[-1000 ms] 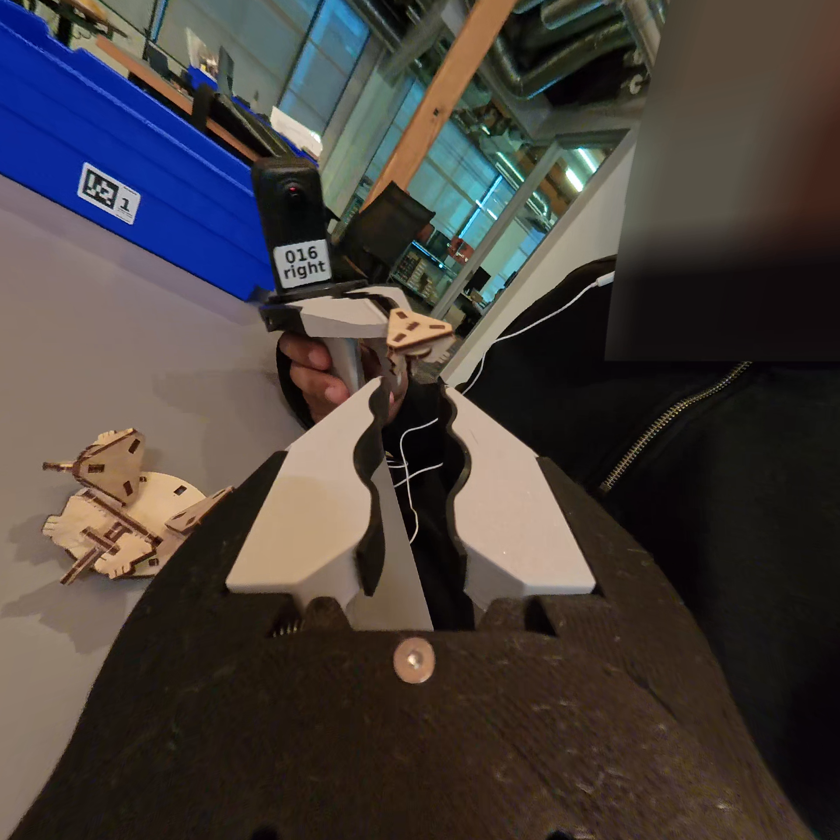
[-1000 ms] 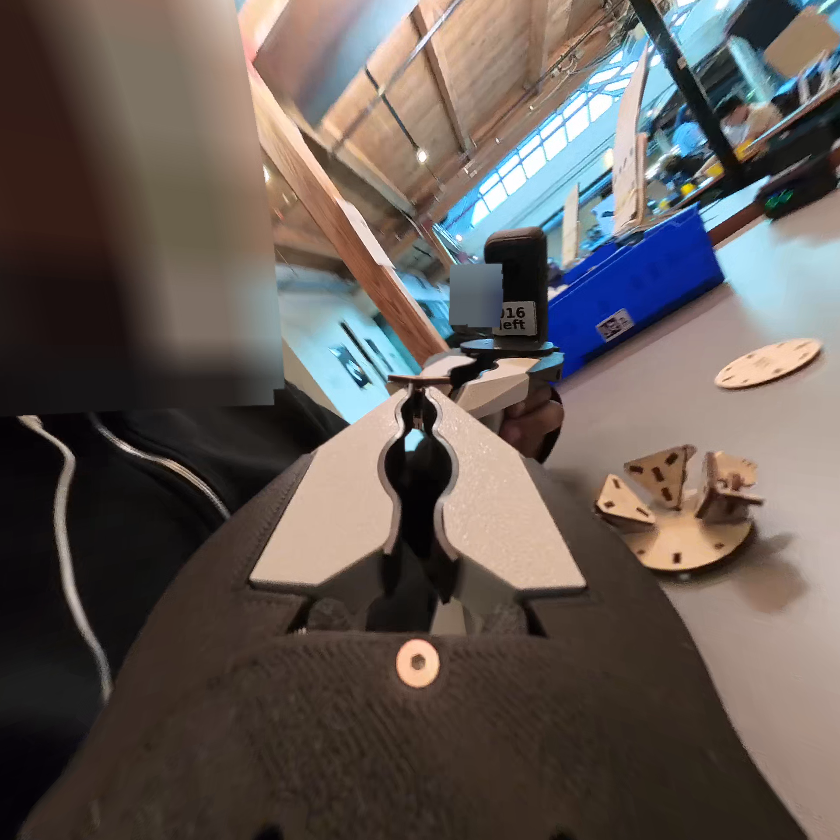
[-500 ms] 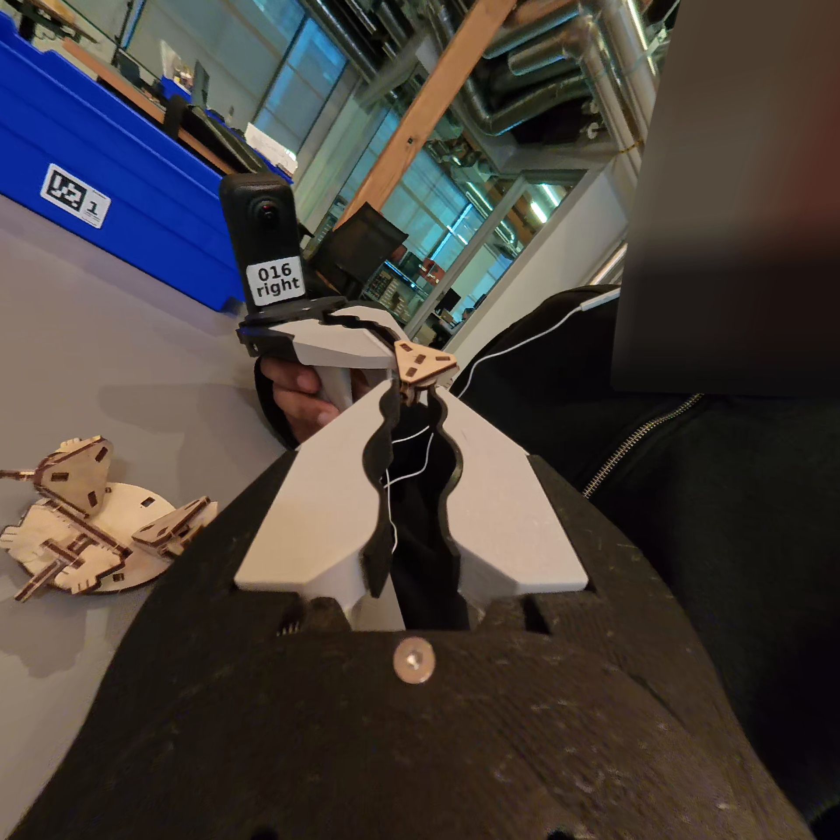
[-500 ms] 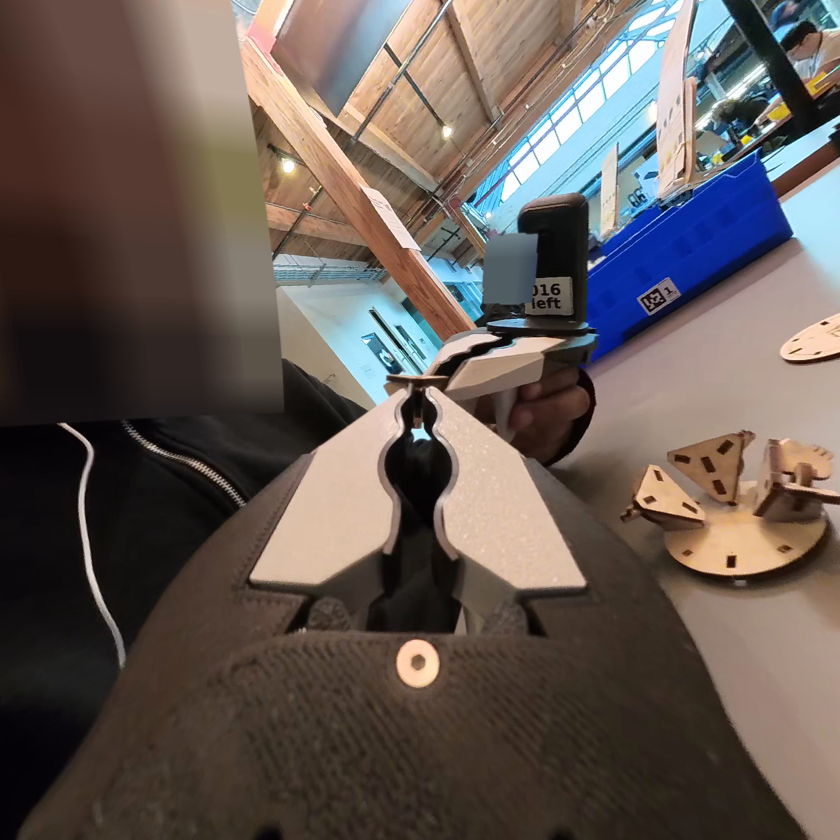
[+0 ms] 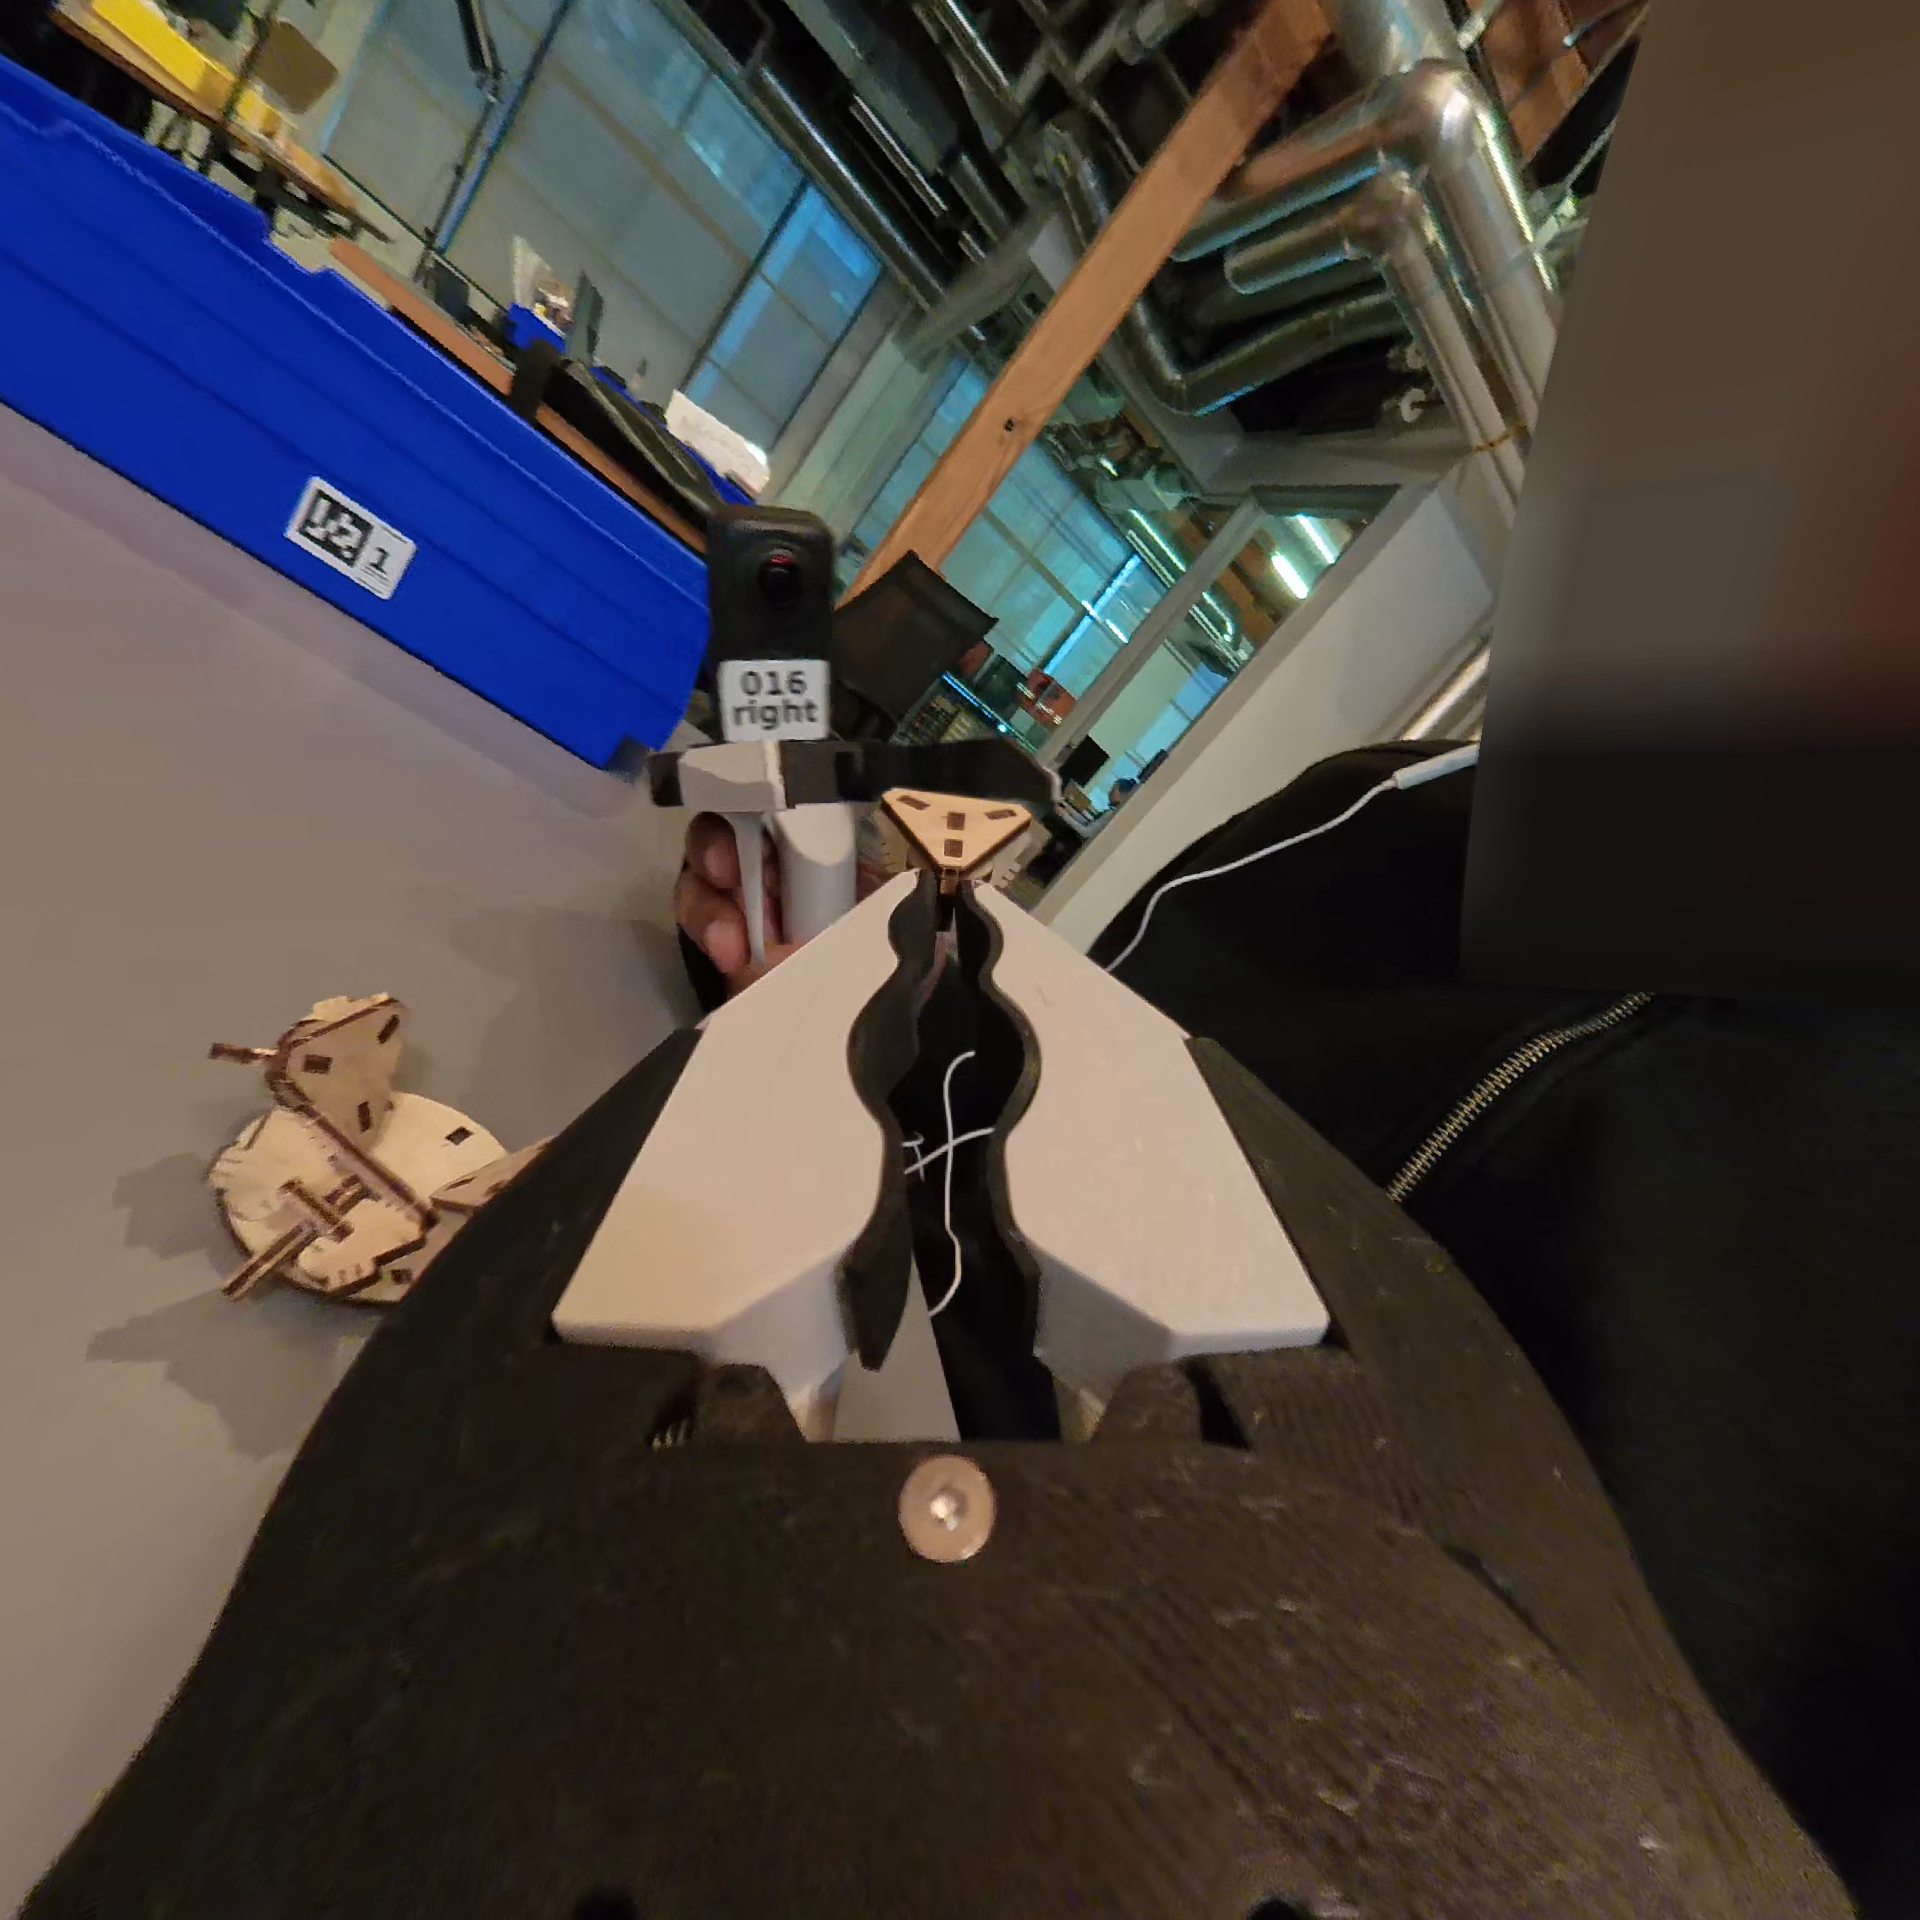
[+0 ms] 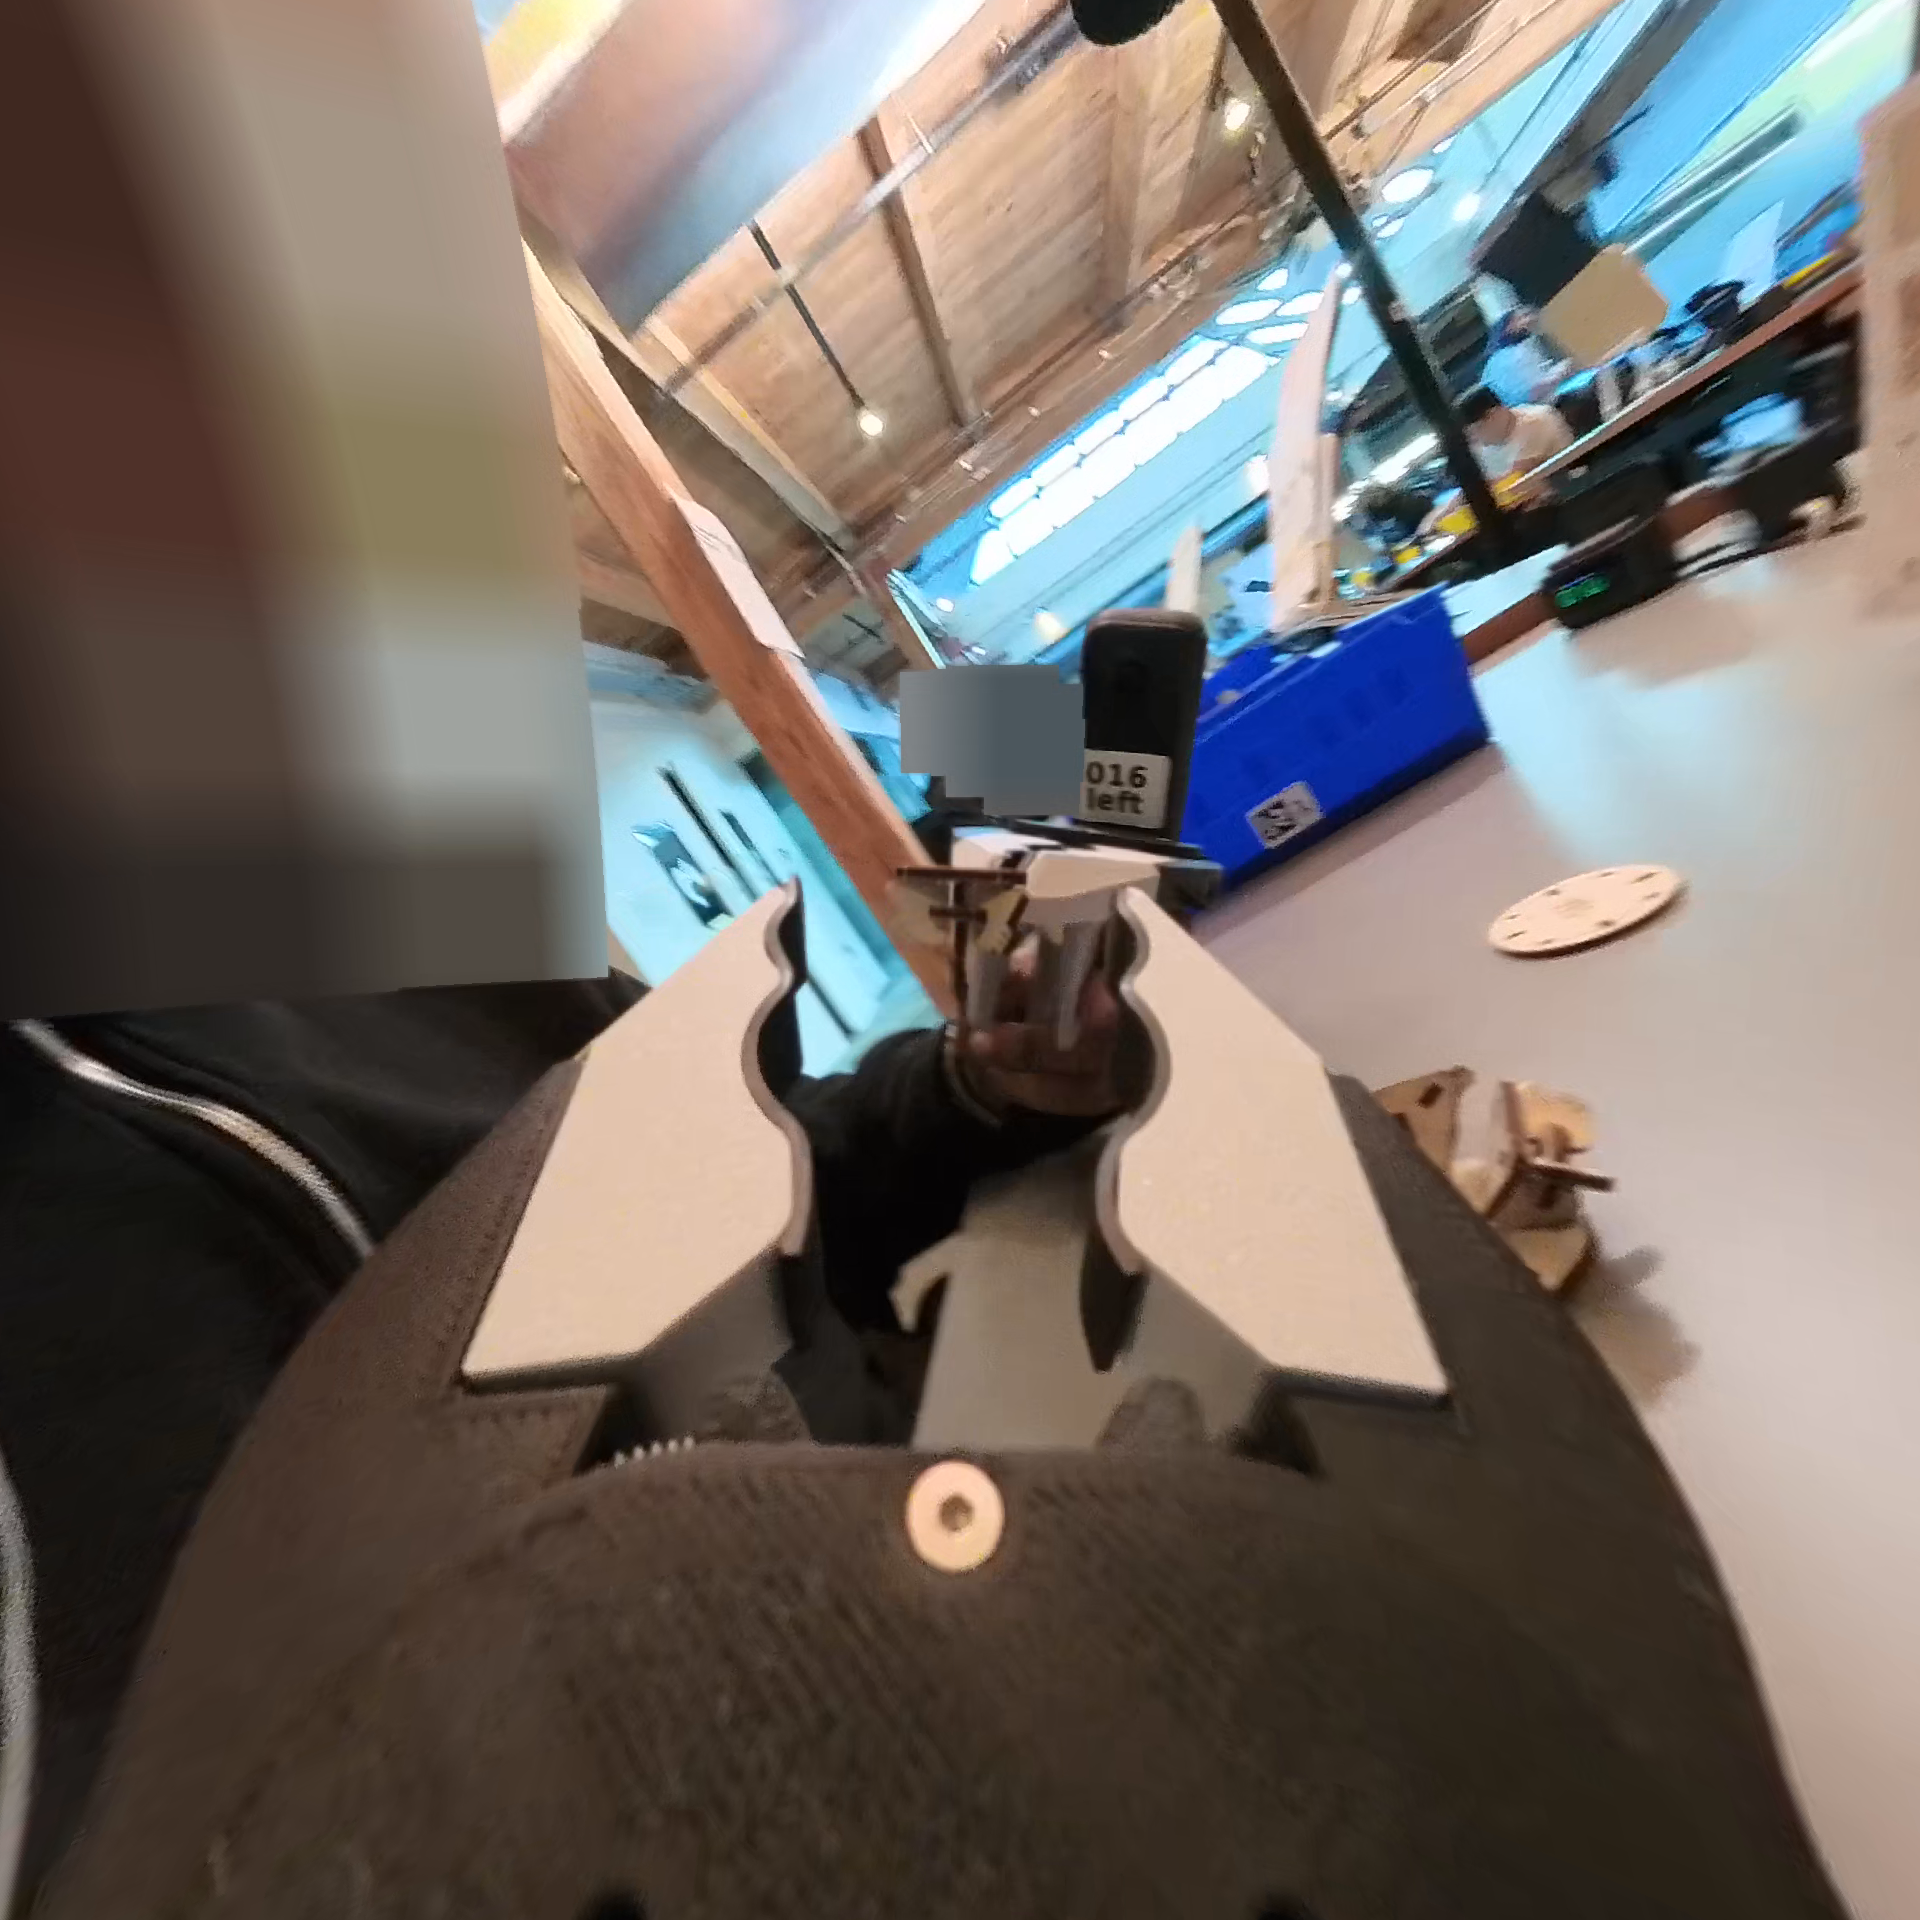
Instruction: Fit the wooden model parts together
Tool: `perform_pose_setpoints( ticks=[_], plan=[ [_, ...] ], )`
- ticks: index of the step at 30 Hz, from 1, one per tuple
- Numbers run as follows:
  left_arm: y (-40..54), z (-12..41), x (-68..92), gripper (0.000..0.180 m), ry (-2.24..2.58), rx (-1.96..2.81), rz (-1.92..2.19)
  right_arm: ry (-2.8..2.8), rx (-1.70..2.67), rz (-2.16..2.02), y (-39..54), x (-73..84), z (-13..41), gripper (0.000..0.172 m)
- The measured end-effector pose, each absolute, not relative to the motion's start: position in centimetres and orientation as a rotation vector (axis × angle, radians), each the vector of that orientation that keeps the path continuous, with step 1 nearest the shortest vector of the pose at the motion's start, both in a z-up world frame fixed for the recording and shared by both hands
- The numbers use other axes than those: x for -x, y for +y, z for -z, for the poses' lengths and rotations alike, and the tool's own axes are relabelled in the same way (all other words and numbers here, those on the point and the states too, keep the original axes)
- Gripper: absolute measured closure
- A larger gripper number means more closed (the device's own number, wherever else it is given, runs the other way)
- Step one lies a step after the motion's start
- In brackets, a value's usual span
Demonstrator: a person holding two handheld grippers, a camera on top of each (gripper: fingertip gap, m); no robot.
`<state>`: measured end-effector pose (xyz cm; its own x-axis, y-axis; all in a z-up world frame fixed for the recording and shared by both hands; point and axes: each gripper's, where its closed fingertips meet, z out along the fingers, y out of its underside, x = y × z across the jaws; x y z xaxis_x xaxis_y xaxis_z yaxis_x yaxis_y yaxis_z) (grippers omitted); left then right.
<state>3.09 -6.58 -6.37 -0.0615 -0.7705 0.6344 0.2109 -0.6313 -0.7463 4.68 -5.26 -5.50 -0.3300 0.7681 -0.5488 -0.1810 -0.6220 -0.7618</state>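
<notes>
Left gripper (image 5: 940, 883): jaws closed on a tab at the lower corner of a small triangular plywood piece (image 5: 951, 821), held up in the air off the desk. The piece sits at 12 o'clock from the left jaws, flat face toward that camera, with more slotted wood hanging behind it.

Right gripper (image 6: 961, 914): jaws spread wide, gripping nothing. From it the wooden piece lies dead ahead at 12 o'clock, seen edge-on, beyond the tips and apart from both pads. So the left gripper is the one in contact.

Grey desk (image 5: 260, 831) below. A round plywood base with upright triangles (image 5: 343, 1174) lies at 9 o'clock of the left gripper. A loose slotted disc (image 6: 1584, 909) lies farther out. Blue bin (image 5: 312, 364) at the desk's far edge. Workshop hall, timber beam, ducts overhead.
</notes>
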Motion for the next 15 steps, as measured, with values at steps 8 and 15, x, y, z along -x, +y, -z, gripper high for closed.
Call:
perform_pose_setpoints(
  ticks=[8, 15],
  plan=[
    [-6.3, 6.9, -3.3, 0.18, 0.638, 1.54, 1.695, -0.898, 1.266, -1.666, -5.4, -4.2, 5.9, 0.119],
    [-6.7, 7.5, -4.0, 0.18, 0.698, 1.566, 1.648, -0.927, 1.278, -1.667, -5.8, -3.9, 6.1, 0.125]
  ],
)
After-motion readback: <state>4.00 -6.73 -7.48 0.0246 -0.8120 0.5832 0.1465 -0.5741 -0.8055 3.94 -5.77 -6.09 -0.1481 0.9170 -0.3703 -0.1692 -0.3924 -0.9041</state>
